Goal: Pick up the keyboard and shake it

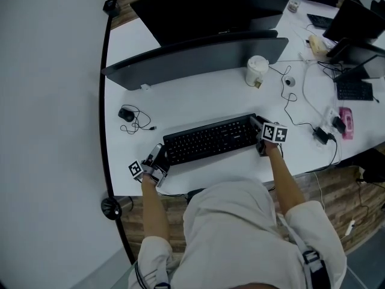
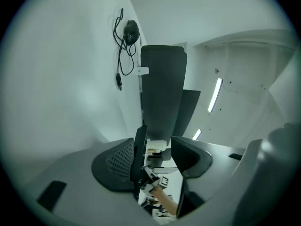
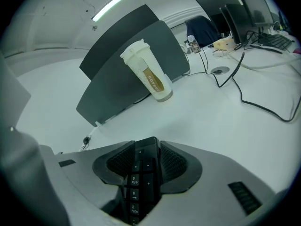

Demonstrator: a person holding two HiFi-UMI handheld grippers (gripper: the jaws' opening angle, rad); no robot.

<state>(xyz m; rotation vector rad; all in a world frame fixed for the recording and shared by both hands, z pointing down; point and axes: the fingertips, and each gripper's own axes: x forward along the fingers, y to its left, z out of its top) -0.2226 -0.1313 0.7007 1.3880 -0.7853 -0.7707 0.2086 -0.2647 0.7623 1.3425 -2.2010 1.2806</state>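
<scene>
On the keyboard (image 1: pixel 210 138), the keys between the jaws of the right gripper (image 3: pixel 147 149) read "9 PgUp", "6" with an arrow, "3 PgDn", and a plus and a minus beside them. Ahead of that gripper stands a pale cup (image 3: pixel 148 72) with a brown band whose white letters seem to read "COFFEE". Each gripper's cube carries black-and-white square markers; we find no other legible print.

The right gripper is clamped on the keyboard's number-pad end, with both ribbed pads (image 3: pixel 176 161) pressed against it. The left gripper (image 2: pixel 157 145) is rolled onto its side with its jaws standing apart. The keyboard's other end sits between them, edge-on against one pad (image 2: pixel 120 161), with a clear gap to the opposite pad (image 2: pixel 188 154). So the keyboard spans from one gripper to the other, just in front of the person.

Ahead of the right gripper, the white desk (image 1: pixel 198 95) lies bare up to the cup and the dark divider panel (image 1: pixel 198 56). A black cable (image 3: pixel 254 102) snakes off to its right. The left gripper sits close to the desk's front edge, with the curved side edge near on its outer side. A small corded black device (image 1: pixel 127 115) lies ahead of it, short of the panel.
</scene>
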